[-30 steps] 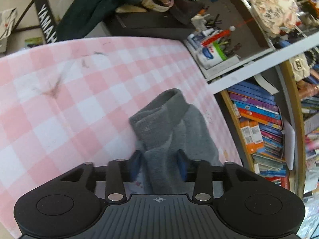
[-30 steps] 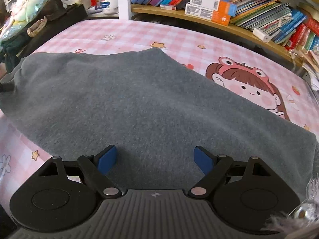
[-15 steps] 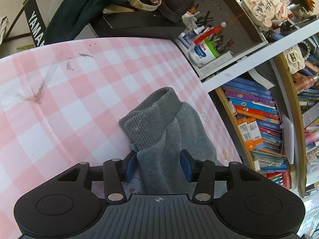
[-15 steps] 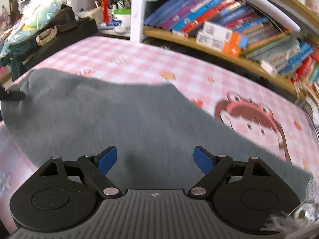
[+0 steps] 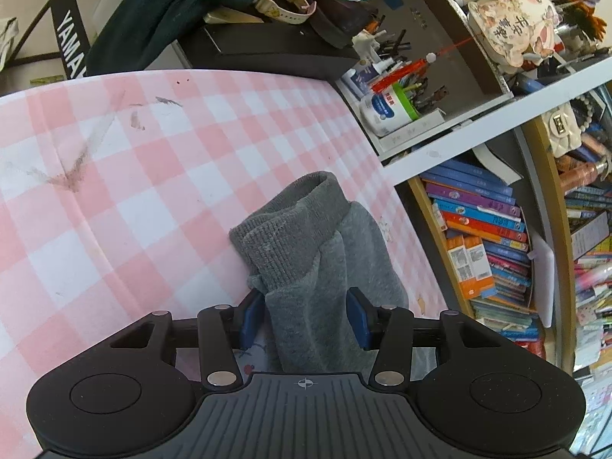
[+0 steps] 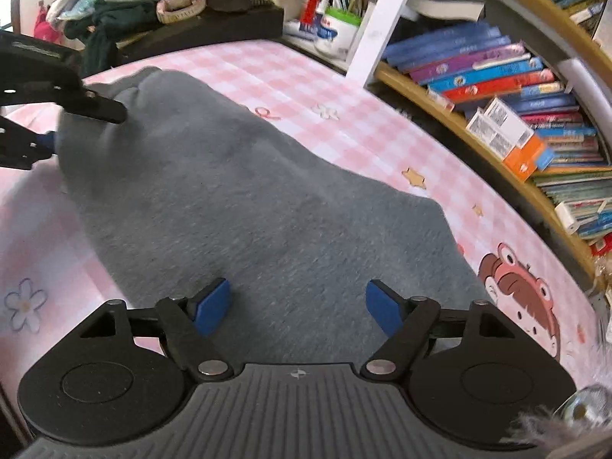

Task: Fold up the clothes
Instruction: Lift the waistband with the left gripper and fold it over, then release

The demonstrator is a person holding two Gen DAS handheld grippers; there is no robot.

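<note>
A grey sweater [image 6: 267, 206] lies spread on the pink checked cloth [image 6: 344, 114]. In the left wrist view its ribbed cuff end [image 5: 290, 222] sticks up ahead of my left gripper [image 5: 306, 315], whose blue pads press the bunched grey fabric between them. The left gripper also shows in the right wrist view [image 6: 49, 114] at the sweater's far left end. My right gripper [image 6: 298, 304] is open, its blue pads wide apart just above the sweater's near part, holding nothing.
A bookshelf [image 6: 516, 88] full of books runs along the table's far right edge. A pen holder [image 5: 397, 103] and a black case [image 5: 275, 46] with dark green cloth [image 5: 172, 4] stand past the table's end. The cloth carries a cartoon girl print [image 6: 524, 298].
My left gripper has lifted the cuff end and drawn it back a little. The right wrist view has swung left and tilted, so the sweater now stretches away to the left.
</note>
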